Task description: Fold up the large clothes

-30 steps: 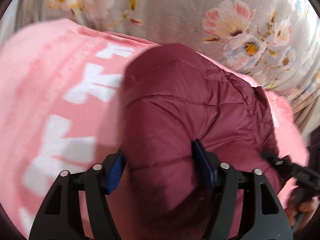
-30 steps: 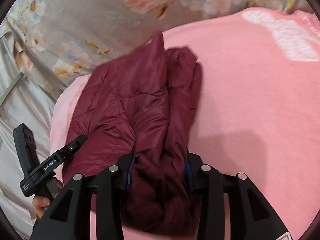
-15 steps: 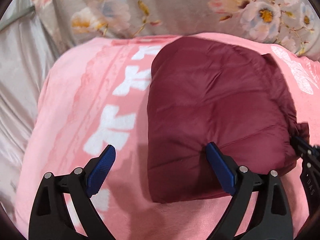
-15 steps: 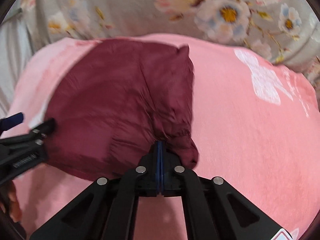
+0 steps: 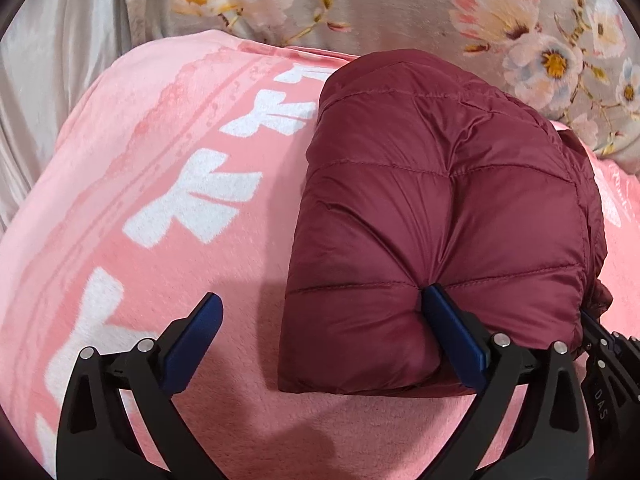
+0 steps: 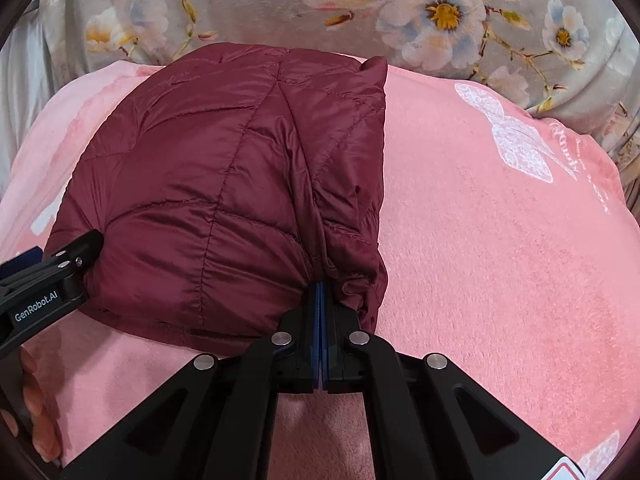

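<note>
A maroon quilted jacket (image 5: 440, 208) lies folded into a puffy bundle on a pink blanket (image 5: 160, 200). My left gripper (image 5: 322, 296) is at the bundle's near left corner with its jaws opening wide. The right pad (image 5: 452, 336) rests against the jacket's near edge, while the left pad (image 5: 192, 344) stands apart over the blanket. In the right wrist view the jacket (image 6: 224, 184) fills the centre left. My right gripper (image 6: 320, 292) is shut at its near right corner, and the fabric's creases run into the tips. The left gripper (image 6: 60, 264) shows at the jacket's left side.
The pink blanket (image 6: 500, 240) with white prints spreads to the right of the jacket. Behind it lies grey floral bedding (image 6: 400, 20). Pale sheet folds (image 5: 48, 60) are at the far left. A person's fingers (image 6: 36, 400) show at the lower left edge.
The jacket went from a bunched, held-up shape to a folded bundle lying flat. My left jaws widened off it. The right jaws closed from around a thick fold to fully together.
</note>
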Motion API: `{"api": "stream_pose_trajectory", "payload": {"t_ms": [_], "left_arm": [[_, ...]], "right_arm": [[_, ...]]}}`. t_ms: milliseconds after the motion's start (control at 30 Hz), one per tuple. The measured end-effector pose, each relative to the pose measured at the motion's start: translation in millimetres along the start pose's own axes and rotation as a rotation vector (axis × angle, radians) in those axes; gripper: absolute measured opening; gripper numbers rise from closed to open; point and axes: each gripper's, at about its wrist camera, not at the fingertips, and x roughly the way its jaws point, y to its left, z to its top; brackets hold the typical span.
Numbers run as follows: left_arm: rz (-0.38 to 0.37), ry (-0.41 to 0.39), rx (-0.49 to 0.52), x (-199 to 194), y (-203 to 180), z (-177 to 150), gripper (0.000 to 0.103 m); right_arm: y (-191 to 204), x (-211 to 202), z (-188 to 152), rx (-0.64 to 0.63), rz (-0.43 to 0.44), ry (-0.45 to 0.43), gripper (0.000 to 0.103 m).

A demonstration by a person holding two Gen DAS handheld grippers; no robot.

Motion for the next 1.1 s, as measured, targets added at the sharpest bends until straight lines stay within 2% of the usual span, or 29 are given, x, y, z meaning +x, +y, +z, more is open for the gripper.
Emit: {"api": "stream_pose_trajectory", "payload": {"t_ms": [167,233,267,300,367,433,500,633,700,800,933,1100], "left_arm": [[-0.049,-0.011,-0.039,-5.3,8.4,-3.0,0.098],[-0.048,-0.021,-0.022,-16.1,9.0,-9.1,0.098],[-0.046,-0.030,-0.003,-23.0,8.8,-14.2,0.098],[-0.044,-0.039,0.025,-32.8,7.8,-22.8,0.098],[-0.047,-0.035,0.063,-45.1,7.0,-39.0,0.098],[-0.053,-0.019,0.080,-53.1,4.6,-52.3,0.098],[-0.051,-0.010,0.097,-62.4,1.2,-64.5,0.098],[-0.035,-0.004,0.128,-74.9,-5.4,-81.3,0.098],[-0.027,0.011,0.144,-80.4,-9.6,-91.2,0.098],[0.015,0.005,0.154,-88.6,-12.1,-101.2,0.098],[0.017,0.012,0.149,-92.2,-11.0,-107.1,0.098],[0.071,0.012,0.183,-91.7,-18.1,-109.8,0.098]], "right_arm": [[-4.4,-12.0,-3.4,0.022,0.000,-0.043,0.000],[-7.4,-28.4,-14.0,0.048,0.004,-0.065,0.004],[-8.0,-34.2,-19.1,0.051,0.006,-0.069,0.010],[-7.4,-41.9,-28.1,0.045,0.007,-0.073,0.028],[-5.7,-52.8,-42.8,0.028,0.015,-0.070,0.053],[-6.3,-63.1,-56.7,0.029,0.026,-0.060,0.054],[-7.3,-66.6,-66.0,0.041,0.027,-0.031,0.064],[-5.2,-73.1,-81.9,0.050,0.003,0.007,0.068],[-1.5,-77.3,-89.1,0.035,-0.009,0.014,0.074],[1.4,-85.0,-99.3,0.029,-0.046,0.018,0.076],[-0.8,-90.2,-108.6,0.045,-0.030,0.028,0.077],[2.9,-99.6,-113.4,0.028,-0.068,-0.005,0.077]]}}
